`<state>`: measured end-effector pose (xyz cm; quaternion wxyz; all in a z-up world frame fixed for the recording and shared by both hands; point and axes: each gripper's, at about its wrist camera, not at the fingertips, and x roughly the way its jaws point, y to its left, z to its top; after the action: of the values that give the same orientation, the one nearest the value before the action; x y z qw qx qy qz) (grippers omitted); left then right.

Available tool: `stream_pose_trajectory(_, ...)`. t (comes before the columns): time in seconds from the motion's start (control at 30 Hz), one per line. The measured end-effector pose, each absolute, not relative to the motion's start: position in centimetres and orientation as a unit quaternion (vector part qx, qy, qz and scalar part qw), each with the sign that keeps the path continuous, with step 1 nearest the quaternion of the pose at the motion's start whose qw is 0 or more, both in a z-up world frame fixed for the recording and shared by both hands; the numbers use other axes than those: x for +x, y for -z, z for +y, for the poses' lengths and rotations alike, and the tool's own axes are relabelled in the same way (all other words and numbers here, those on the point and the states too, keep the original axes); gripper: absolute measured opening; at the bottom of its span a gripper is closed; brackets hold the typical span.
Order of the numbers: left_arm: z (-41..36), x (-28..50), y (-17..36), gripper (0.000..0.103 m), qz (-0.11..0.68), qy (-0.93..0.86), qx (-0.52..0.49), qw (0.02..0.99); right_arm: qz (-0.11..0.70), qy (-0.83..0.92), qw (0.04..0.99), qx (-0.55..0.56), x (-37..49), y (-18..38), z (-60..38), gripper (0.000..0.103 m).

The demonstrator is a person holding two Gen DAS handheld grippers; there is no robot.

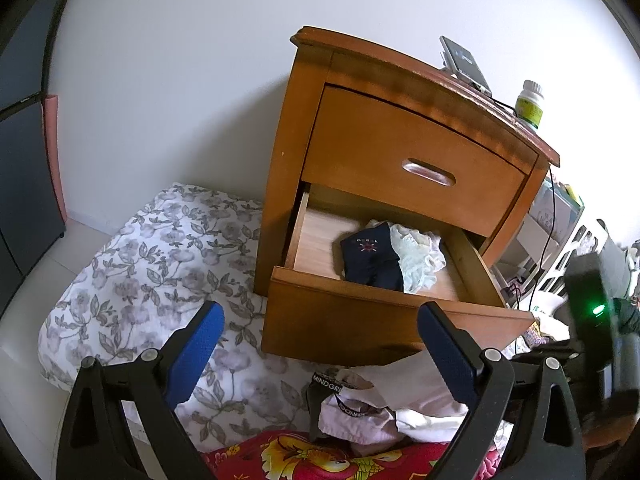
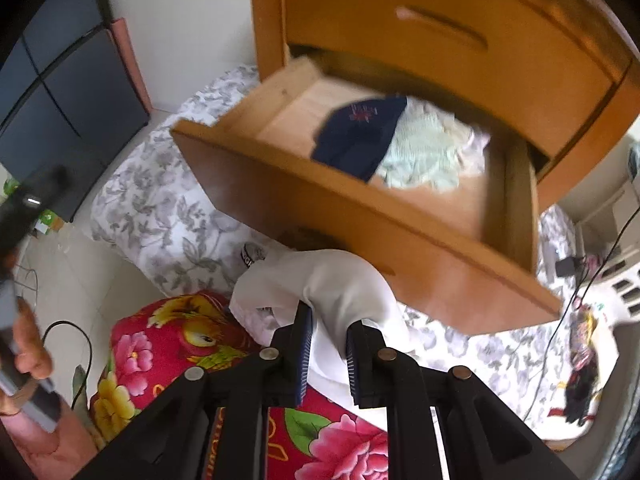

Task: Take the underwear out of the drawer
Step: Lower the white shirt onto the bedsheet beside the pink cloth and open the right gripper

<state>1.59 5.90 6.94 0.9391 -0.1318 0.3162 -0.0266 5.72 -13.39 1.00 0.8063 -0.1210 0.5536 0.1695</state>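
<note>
Gripping a white garment, our right gripper has its blue pads closed in on the bunched cloth, which hangs below the front of the open drawer. Our left gripper is spread wide and has hold of nothing; it hangs in front of the drawer's face, above a heap of pale underwear already lying on the bedding.

Inside the drawer we see a dark navy pair with a small red emblem, lying partly over a pale mint lace piece. Both lie toward the right side of the drawer, and the left part of its wooden floor is bare.

The wooden nightstand has its upper drawer closed. On top stand a green-labelled bottle and a dark device with a cable. Grey-flowered bedding lies to the left, and a red floral cloth lies nearer us.

A black waistband in the heap reads "MIND GR", the rest folded away. The bottle's label is too small to read.
</note>
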Motion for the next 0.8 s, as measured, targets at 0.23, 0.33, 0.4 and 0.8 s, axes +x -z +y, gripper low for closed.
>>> stream_pose_trajectory(0.23, 5.4, 2.1, -6.4, 0.097, 0.326, 0.029, -0.124, 0.937, 0.569, -0.156, 0.801, -0.101, 6.1, 2.3, -14.2, 0.017)
stream_pose_trajectory(0.33, 5.0, 2.3, -6.1, 0.097, 0.333, 0.029, -0.119, 0.935, 0.576, -0.152, 0.798, -0.091, 6.2, 3.5, -14.4, 0.017)
stream_pose_trajectory(0.4, 4.8, 2.5, -5.9, 0.097, 0.338, 0.029, -0.115, 0.934, 0.58, -0.15, 0.796, -0.085, 6.3, 4.1, -14.6, 0.017)
stream_pose_trajectory(0.8, 3.4, 2.9, -5.2, 0.097, 0.358, 0.026, -0.085, 0.929, 0.567, -0.138, 0.811, -0.039, 5.7, 2.9, -16.4, 0.024)
